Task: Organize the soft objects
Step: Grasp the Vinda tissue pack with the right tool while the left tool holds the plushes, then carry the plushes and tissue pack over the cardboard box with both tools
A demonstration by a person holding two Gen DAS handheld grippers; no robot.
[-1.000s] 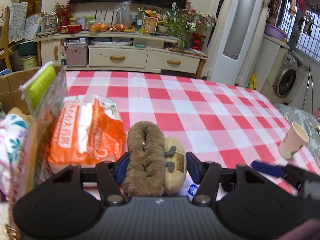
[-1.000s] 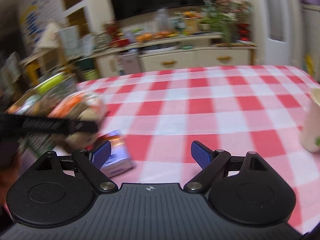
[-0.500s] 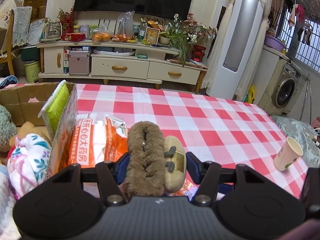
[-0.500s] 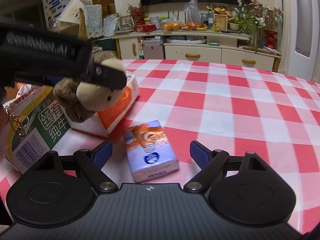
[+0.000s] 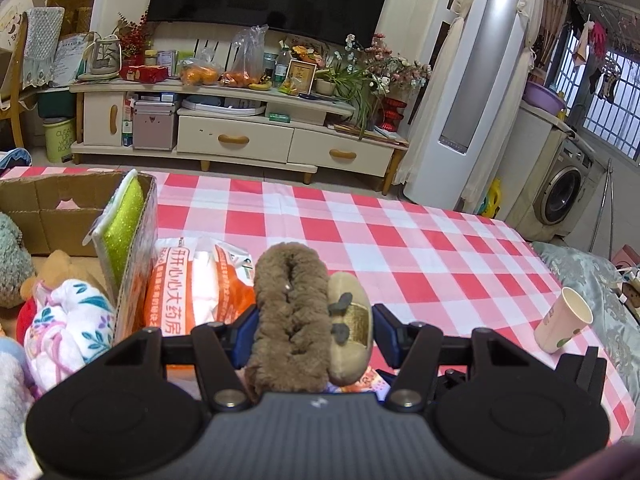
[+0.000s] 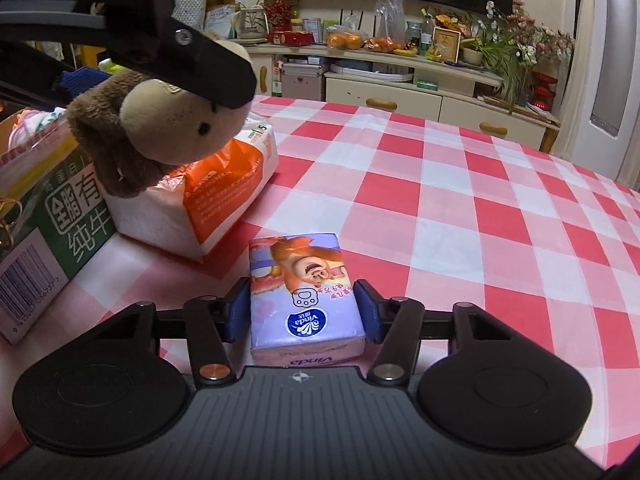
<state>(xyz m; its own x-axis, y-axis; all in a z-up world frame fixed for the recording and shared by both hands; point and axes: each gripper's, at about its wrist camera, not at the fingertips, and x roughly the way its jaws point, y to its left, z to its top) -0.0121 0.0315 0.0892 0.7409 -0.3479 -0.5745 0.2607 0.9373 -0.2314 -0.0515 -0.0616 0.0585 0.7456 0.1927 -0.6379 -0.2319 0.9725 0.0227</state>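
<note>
My left gripper (image 5: pixel 314 330) is shut on a brown plush toy (image 5: pixel 288 320) with a beige face, held in the air above an orange and white soft pack (image 5: pixel 192 292). In the right wrist view the plush toy (image 6: pixel 160 120) hangs at the upper left, clamped by the left gripper (image 6: pixel 172 52). A small purple tissue pack (image 6: pixel 302 280) lies on the red checked tablecloth (image 6: pixel 460 220). My right gripper (image 6: pixel 302 312) straddles it, jaws closing, with a blue pad against each long side.
A cardboard box (image 5: pixel 132 240) at the left holds a green sponge, a floral cloth and other soft toys. Its printed side (image 6: pixel 52 220) stands beside the orange pack (image 6: pixel 208 192). A paper cup (image 5: pixel 562 324) stands at the table's right edge. A TV cabinet lies beyond.
My right gripper slid left over the table to the tissue pack and its jaws narrowed from wide open onto the pack's sides. The left gripper kept its hold on the plush toy and rose a little.
</note>
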